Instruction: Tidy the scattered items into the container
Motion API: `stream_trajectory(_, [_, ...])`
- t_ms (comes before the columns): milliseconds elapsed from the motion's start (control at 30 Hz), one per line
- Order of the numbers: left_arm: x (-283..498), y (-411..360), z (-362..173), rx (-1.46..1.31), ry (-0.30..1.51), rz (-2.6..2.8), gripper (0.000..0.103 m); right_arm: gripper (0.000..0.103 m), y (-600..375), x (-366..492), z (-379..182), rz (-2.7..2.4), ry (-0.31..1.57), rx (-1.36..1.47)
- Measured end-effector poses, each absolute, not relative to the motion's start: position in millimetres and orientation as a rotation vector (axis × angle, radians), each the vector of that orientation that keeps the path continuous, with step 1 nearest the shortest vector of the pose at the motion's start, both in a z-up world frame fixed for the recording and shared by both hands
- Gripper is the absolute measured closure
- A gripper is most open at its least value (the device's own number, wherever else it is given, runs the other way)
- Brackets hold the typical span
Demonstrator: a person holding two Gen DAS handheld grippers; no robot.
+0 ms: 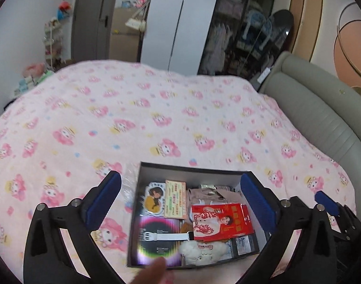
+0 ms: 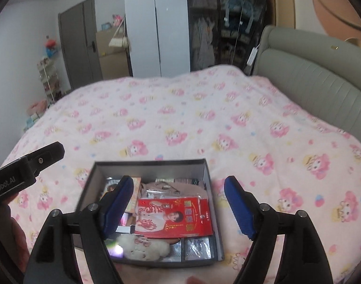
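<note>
Hovering over a pink cartoon-print blanket (image 1: 156,108), both grippers hang with jaws spread wide and empty — the left gripper (image 1: 180,194) and right gripper (image 2: 179,196) each above the box (image 2: 154,163). Inside lie a red packet (image 1: 221,221), cards, and a white plush (image 2: 145,248) near its front wall.

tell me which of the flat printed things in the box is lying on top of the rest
The red printed packet with a portrait photo, right of centre in the dark grey box. It overlaps items beneath, unlike the cartoon girl sticker and orange card at the back left.
</note>
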State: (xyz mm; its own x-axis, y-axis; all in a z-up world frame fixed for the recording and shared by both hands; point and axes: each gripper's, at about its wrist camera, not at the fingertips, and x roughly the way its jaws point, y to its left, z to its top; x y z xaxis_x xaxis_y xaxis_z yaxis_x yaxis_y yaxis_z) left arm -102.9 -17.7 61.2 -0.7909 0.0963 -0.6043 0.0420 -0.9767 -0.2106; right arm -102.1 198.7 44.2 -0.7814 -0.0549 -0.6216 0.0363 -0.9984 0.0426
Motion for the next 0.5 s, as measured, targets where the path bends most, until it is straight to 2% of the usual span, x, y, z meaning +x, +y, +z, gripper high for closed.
stream_trajectory(233, [-39.6, -25.6, 91.1, -0.897, -0.265, 3.034, 0.001, 0.023, 198.9, -48.2, 77.5, -2.986, -0.095, 0.913])
stream_trajectory(400, [-6.8, -31.2, 83.3, -0.912, -0.266, 3.046, 0.001, 0.022, 199.9, -7.4, 71.7, -3.018, -0.162, 0.906])
stream_trajectory(500, [11.1, -27.2, 77.8, -0.898, -0.197, 3.081, 0.001, 0.022, 196.3, 10.0, 64.6, -3.035, -0.147, 0.913])
